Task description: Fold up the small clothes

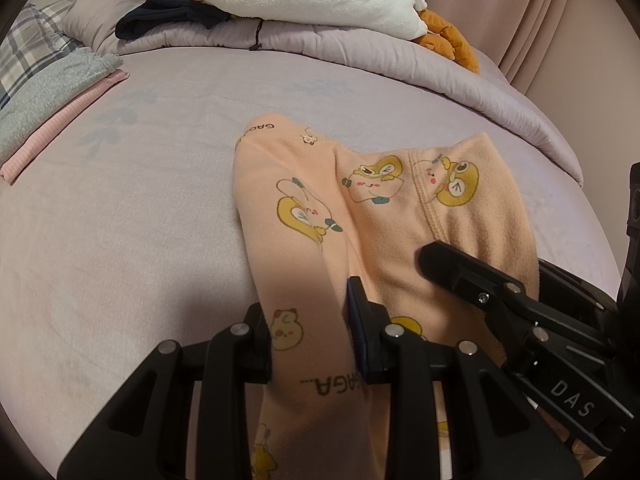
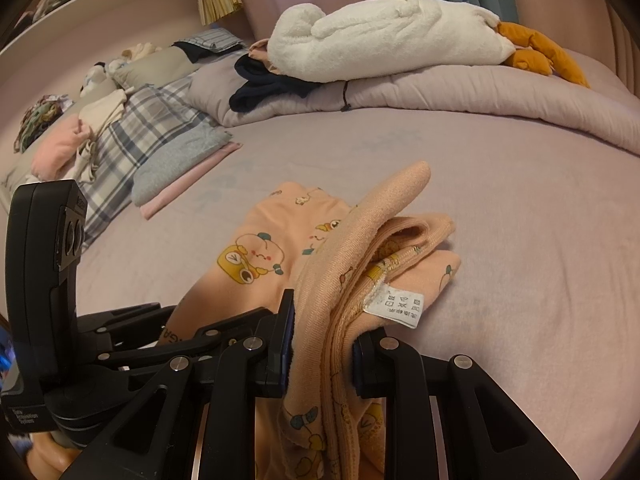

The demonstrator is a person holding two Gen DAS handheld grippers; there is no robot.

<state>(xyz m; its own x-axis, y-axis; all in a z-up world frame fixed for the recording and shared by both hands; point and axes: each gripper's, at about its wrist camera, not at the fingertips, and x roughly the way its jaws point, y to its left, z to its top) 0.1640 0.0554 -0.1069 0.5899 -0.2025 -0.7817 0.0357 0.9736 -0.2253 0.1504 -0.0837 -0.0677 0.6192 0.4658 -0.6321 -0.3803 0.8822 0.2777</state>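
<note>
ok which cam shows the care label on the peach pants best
The right wrist view: the white care label faces the lens, beside the right gripper clamping the peach pants. The left wrist view shows only the pants' printed outside; no label visible there.

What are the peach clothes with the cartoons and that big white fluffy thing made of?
The peach garment looks like soft, matte knit, probably cotton: ribbed edging, fuzzy inside and a sewn-in care tag. The white plush toy looks like fluffy fleece or terry, with a nubby pile surface.
</note>
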